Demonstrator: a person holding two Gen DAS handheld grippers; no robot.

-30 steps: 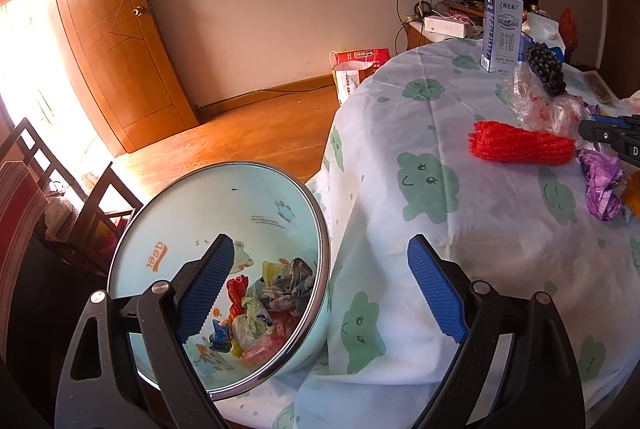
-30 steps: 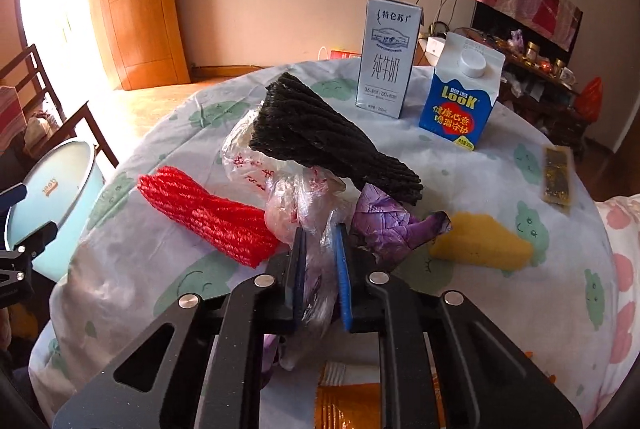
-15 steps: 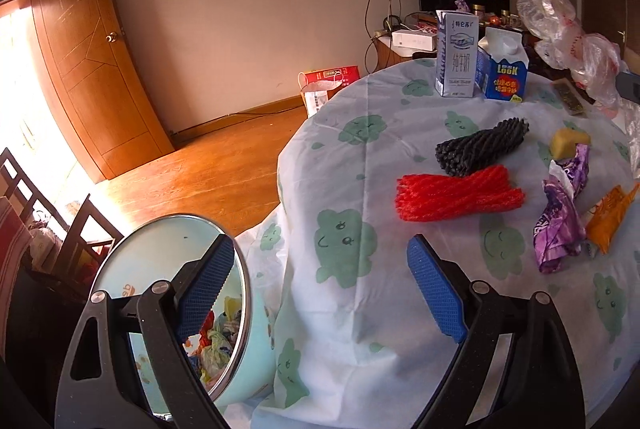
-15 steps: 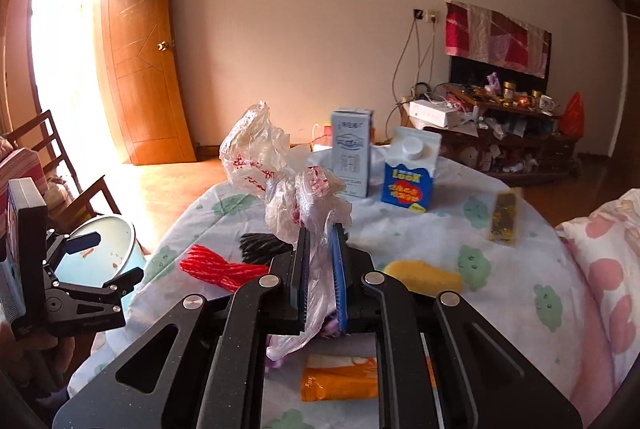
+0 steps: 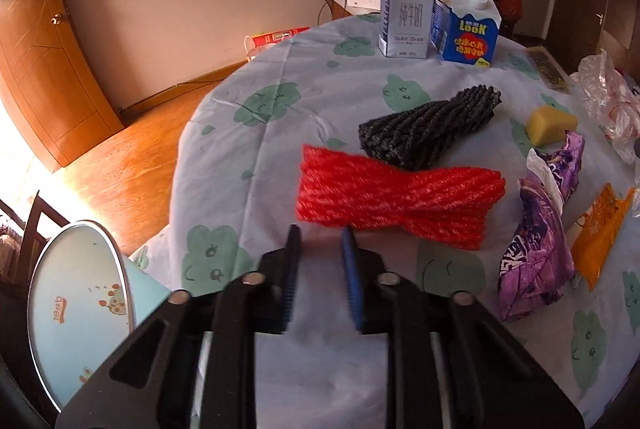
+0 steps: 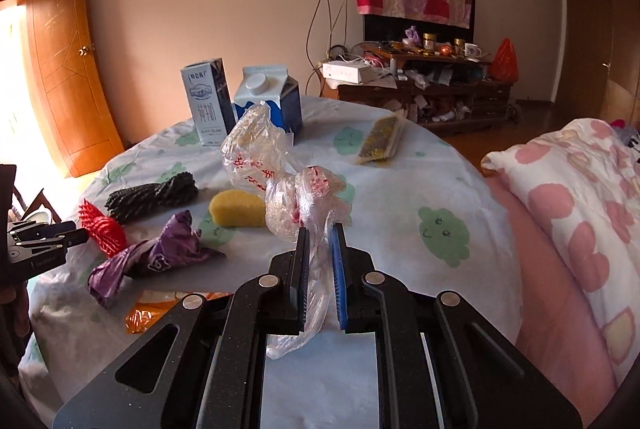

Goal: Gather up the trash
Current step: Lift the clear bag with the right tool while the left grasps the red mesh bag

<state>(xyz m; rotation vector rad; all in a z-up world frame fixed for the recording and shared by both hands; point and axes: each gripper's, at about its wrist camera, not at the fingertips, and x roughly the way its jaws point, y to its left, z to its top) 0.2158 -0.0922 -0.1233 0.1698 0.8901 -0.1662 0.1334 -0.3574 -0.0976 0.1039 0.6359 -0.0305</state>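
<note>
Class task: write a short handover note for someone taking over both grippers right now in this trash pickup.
Right gripper: shut on the clear plastic bag, held up above the table.
Left gripper: narrowly open, holding nothing, just short of the red net.
Bin: beside the table on the left gripper's side.
Done: bag picked up, not yet binned.
Left on the table: red net, black net, purple wrapper, orange wrapper, yellow sponge, two cartons, flat packet.

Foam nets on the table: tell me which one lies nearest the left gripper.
The red foam net, lying just beyond the left gripper; the black foam net lies behind it, farther off.
</note>
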